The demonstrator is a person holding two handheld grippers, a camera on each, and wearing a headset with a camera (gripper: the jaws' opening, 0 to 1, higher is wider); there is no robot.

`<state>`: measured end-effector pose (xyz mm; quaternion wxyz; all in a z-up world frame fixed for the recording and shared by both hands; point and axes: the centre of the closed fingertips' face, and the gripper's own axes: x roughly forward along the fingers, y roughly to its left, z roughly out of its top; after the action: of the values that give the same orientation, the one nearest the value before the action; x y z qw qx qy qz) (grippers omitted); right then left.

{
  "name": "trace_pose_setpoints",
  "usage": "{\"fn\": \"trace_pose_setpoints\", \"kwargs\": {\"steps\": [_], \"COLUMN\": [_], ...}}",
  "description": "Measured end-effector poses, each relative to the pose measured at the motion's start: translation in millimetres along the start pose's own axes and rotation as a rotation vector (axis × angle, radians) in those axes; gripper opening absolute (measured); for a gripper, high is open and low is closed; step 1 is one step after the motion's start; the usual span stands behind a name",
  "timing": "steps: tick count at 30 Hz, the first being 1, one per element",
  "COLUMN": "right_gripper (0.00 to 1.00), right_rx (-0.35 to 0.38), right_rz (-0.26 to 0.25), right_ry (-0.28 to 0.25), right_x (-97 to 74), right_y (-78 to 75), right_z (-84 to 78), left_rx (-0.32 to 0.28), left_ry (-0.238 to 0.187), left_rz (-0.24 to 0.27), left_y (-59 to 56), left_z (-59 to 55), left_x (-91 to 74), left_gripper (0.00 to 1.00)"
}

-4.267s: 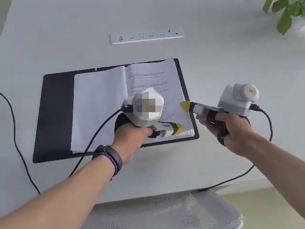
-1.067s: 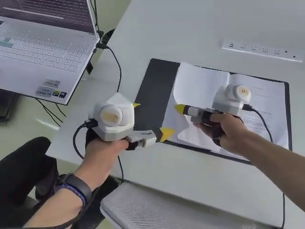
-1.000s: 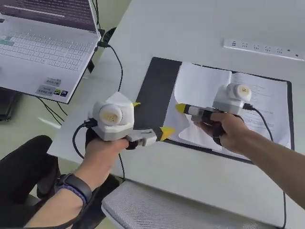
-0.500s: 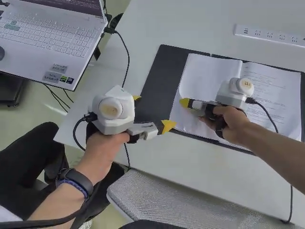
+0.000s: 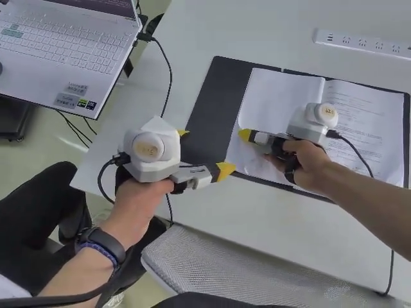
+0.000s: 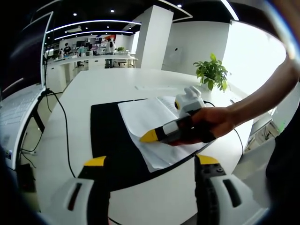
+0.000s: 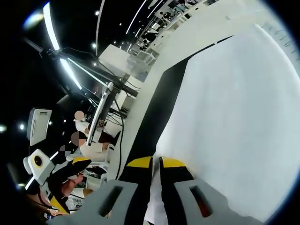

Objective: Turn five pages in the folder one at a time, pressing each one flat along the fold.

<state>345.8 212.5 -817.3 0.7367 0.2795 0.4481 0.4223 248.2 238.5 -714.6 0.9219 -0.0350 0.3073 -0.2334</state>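
The folder (image 5: 212, 109) lies open on the table (image 5: 257, 25), its black cover spread flat. Your right gripper (image 5: 246, 135) sits low over the folder's left-hand stack of pages (image 5: 282, 102), near that stack's outer edge and well away from the fold (image 5: 325, 102). Its tongs are drawn together with a thin white sliver between them, and I cannot tell whether a sheet is nipped there. Your left gripper (image 5: 204, 152) hangs just off the folder's near left corner, tongs wide, holding nothing. Some sheets already lie left of the fold, but how many I cannot count. A printed page (image 5: 376, 122) faces up right of the fold, so turning likely remains, and the top left sheet probably needs its press along the fold.
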Motion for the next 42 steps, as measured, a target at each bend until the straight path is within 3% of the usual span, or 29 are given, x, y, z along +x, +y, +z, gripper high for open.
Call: {"fn": "trace_pose_setpoints", "kwargs": {"steps": [15,21,26,31,38,42], "right_gripper": [0.19,0.28,0.33,0.33,0.32,0.30], "right_rx": [-0.003,-0.028,-0.073,-0.109,-0.127,-0.125], "right_rz": [0.040,0.052,0.064,0.055,0.023,0.002], "right_ry": [-0.003,-0.013,-0.066,-0.117,-0.185,-0.202], "right_x": [-1.7,-13.5,-34.4,-65.2,-104.0,-121.2], "right_y": [11.4,14.7,18.7,32.2,25.0,15.7], "right_z": [-1.1,7.0,25.4,40.0,60.7,64.5], "left_rx": [0.016,0.037,0.053,0.074,0.106,0.119], "left_ry": [0.013,0.022,0.023,0.035,0.050,0.074], "left_rz": [-0.007,-0.020,-0.028,-0.040,-0.080,-0.107], "left_y": [0.3,-1.1,-2.3,-4.4,-12.8,-17.4], "left_z": [0.5,4.8,8.0,9.2,7.6,-1.4], "left_x": [2.5,10.8,17.5,29.7,52.1,68.7], "left_gripper": [0.70,0.66,0.60,0.56,0.44,0.33]}}
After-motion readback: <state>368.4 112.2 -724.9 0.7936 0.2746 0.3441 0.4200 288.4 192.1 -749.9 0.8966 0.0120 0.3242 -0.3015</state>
